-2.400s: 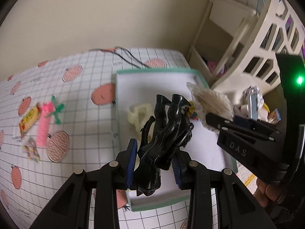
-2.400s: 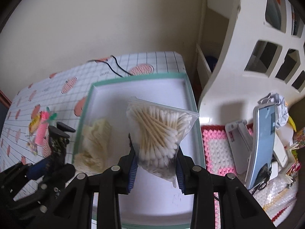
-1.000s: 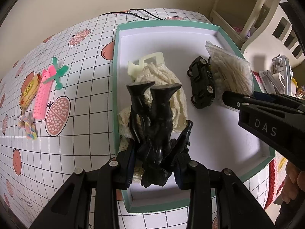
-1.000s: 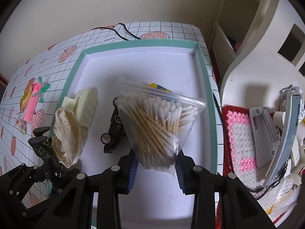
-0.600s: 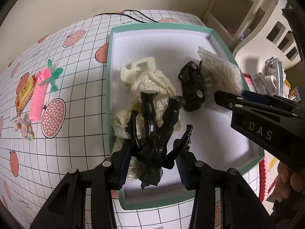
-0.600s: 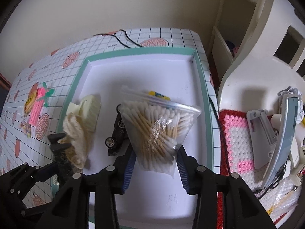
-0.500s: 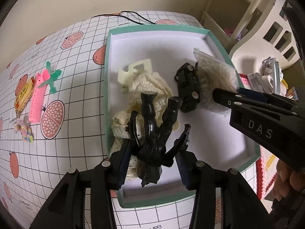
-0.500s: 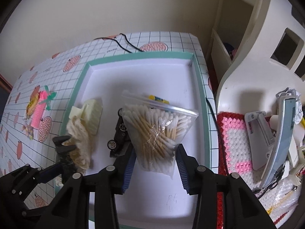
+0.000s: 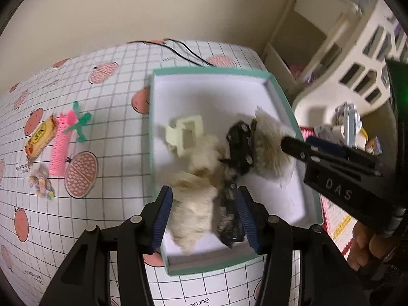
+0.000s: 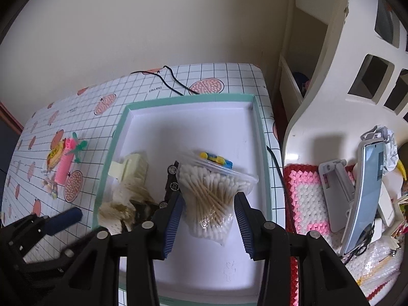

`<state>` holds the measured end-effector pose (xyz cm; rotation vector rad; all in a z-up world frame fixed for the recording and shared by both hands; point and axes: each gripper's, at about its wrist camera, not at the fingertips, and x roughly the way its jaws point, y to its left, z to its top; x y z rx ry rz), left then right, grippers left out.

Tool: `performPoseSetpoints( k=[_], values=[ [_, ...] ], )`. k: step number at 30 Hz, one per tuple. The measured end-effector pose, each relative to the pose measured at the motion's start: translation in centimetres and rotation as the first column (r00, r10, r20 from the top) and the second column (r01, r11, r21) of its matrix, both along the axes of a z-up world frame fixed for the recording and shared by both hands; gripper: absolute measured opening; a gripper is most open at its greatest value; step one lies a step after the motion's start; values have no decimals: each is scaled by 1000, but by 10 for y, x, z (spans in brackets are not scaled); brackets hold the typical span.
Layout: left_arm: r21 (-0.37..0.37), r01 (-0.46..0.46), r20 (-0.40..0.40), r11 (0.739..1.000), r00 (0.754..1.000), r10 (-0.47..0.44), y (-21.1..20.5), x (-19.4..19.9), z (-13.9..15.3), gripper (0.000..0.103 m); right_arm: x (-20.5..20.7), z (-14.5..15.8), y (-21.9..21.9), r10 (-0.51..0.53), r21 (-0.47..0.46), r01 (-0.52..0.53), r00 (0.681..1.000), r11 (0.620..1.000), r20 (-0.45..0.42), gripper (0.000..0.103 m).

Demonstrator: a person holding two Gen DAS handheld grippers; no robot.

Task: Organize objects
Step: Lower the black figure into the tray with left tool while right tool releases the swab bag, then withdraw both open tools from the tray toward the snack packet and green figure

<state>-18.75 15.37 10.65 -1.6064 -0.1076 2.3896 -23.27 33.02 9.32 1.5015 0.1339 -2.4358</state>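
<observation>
Now, on the left of the mat (image 9: 107, 102) lie a pink comb (image 9: 61, 150) and a candy (image 9: 40, 137), outside the tray (image 9: 153, 137). Inside the tray are a cream clip (image 9: 185, 135), lace cloth (image 9: 193, 204), a black figure (image 9: 229, 214) and a toy car (image 9: 239, 150). Left gripper (image 9: 204, 216) stands wide over cloth and figure, holding nothing. Right gripper (image 10: 207, 223) is also wide, the swab bag (image 10: 214, 199) resting loose between its fingers.

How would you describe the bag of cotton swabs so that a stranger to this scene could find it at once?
Start at the teal-rimmed white tray on the checked tablecloth. Near its right side, between the fingers of the right hand-held gripper, lies a clear plastic bag of cotton swabs. Unlike the black toy car and cream lace to its left, it is see-through and packed with white-tipped sticks.
</observation>
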Motion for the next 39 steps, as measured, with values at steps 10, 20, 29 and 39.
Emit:
performPoseSetpoints(
  k=[10, 20, 29, 39],
  values=[
    [14, -136, -39, 991, 990, 136, -36, -14, 3, 61, 1, -1, -7, 1, -13, -1, 1000, 1000, -6, 47],
    [41, -225, -9, 973, 974, 226, -66, -22, -2, 65, 1, -1, -12, -7, -24, 7, 1000, 1000, -9, 67],
    [96, -277, -16, 956, 960, 280, -84, -33, 5, 87, 3, 2, -11, -27, -49, 27, 1000, 998, -11, 71],
    [104, -293, -115, 950, 946, 304, -102, -31, 17, 100, 1, 0, -13, -44, -51, 43, 999, 998, -12, 85]
  ],
)
